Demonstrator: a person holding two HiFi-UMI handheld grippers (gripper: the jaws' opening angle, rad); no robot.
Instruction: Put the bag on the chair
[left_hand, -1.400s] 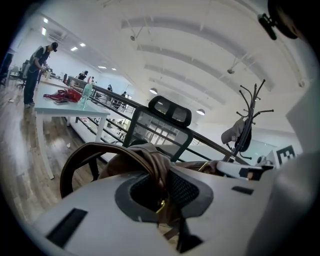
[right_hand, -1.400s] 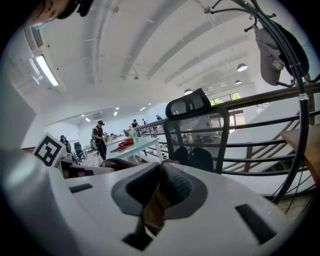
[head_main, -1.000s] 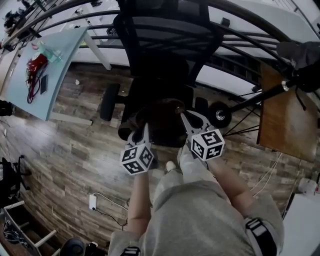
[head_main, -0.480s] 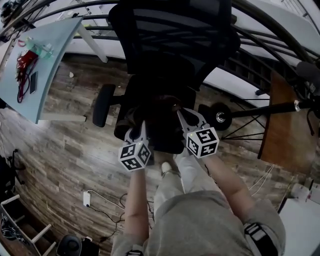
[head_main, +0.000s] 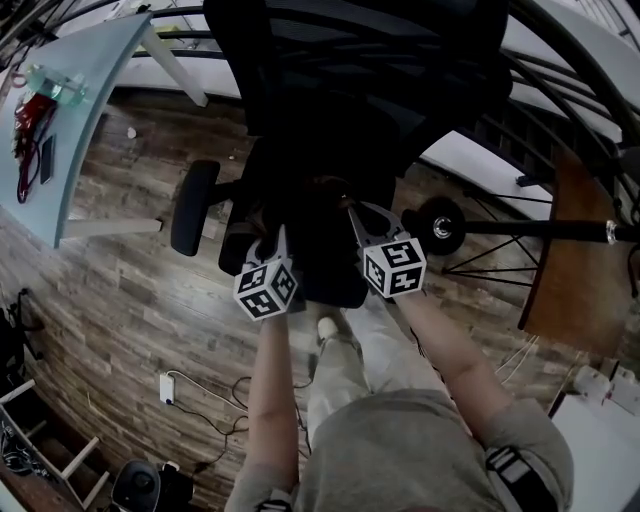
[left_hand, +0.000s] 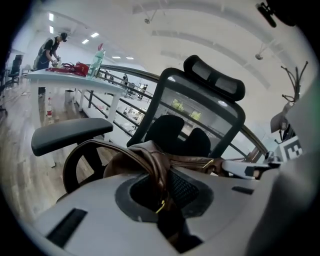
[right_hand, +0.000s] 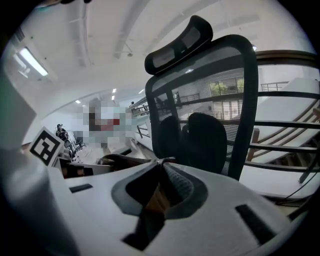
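A brown leather bag (head_main: 322, 232) hangs between my two grippers, just over the seat (head_main: 330, 285) of a black mesh-backed office chair (head_main: 350, 70). My left gripper (head_main: 272, 246) is shut on the bag's left edge; in the left gripper view the brown leather and a strap loop (left_hand: 148, 161) run into my left gripper (left_hand: 162, 194). My right gripper (head_main: 353, 214) is shut on the bag's right edge, and a strip of the bag's brown leather (right_hand: 159, 199) sits pinched in my right gripper (right_hand: 161, 186). The chair's back (right_hand: 202, 117) stands close in front.
The chair's left armrest (head_main: 193, 207) juts out beside the bag. A glass table (head_main: 75, 120) with red items stands far left, a wooden table (head_main: 575, 265) at the right, a wheel (head_main: 438, 224) and metal railing behind. Cables and a power strip (head_main: 166, 386) lie on the floor.
Both grippers have sunk together with the bag toward the chair seat, closer to the backrest. The jaws have stayed shut on the bag.
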